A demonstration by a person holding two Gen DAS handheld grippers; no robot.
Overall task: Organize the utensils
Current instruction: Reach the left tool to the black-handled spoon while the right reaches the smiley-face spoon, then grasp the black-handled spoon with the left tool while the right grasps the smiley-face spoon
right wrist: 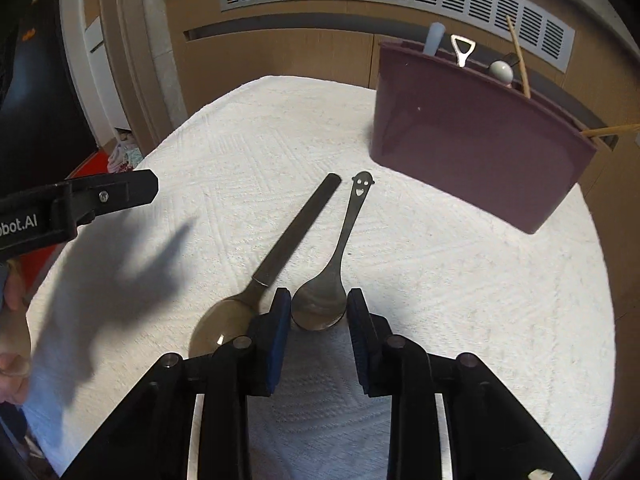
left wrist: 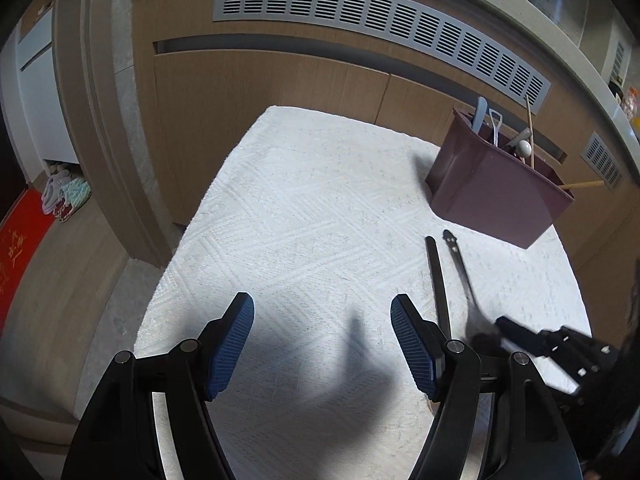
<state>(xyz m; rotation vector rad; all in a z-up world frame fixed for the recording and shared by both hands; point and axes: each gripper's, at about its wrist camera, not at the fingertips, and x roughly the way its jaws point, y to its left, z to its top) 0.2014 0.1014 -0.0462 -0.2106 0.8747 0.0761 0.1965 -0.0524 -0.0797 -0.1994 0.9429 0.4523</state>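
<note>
You see a white textured cloth (left wrist: 304,208) before wooden cabinet doors (left wrist: 256,100), a grey vent grille (left wrist: 360,16) above, slippers (left wrist: 66,196) at left.

big spoon (right wrist: 224,320): bowl partly behind the right tool's finger (right wrist: 280,320) | holder (right wrist: 472,148): things inside mostly hidden by its wall | right tool (left wrist: 560,344): blurred at right edge | hand (right wrist: 12,320): cut off at left edge
</note>
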